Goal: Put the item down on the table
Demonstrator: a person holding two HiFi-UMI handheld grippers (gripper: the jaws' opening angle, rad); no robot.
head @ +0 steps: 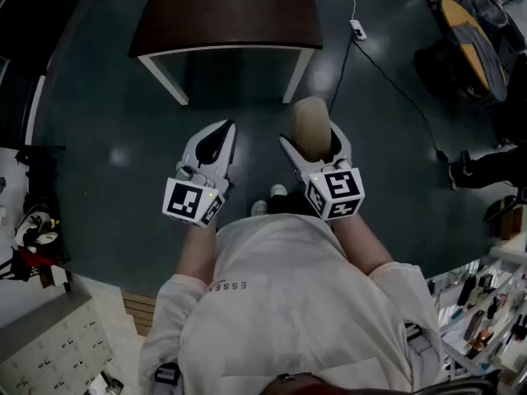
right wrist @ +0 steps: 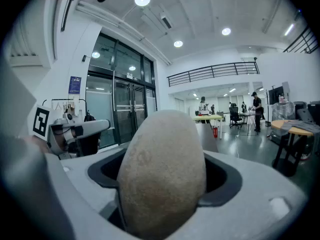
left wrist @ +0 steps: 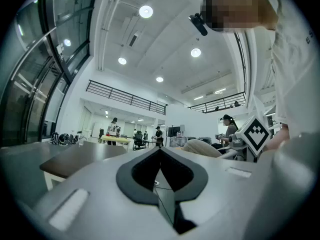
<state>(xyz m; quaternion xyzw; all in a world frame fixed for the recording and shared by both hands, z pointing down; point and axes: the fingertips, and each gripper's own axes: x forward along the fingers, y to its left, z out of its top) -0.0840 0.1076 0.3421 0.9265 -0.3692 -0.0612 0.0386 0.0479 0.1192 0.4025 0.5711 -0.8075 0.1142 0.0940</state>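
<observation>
**Carry before set-down.** We see the right gripper (head: pixel 313 142) clamped wide on a tan egg-shaped item (head: pixel 310 124). The item is held upright over the floor, well short of the dark table (head: pixel 226 11). The left gripper (head: pixel 216 142) is closed on nothing. We judge the item rigid and fairly light, with a matte, finely pitted skin that should resist slipping. Its rounded form may roll once released, so we would hold it by its broad flanks, as here. Only the head view shows the table and the gap to it. Only the right gripper view shows the surface texture and how the item sits between the jaws. The left gripper view confirms that its jaws meet with nothing between them.
</observation>
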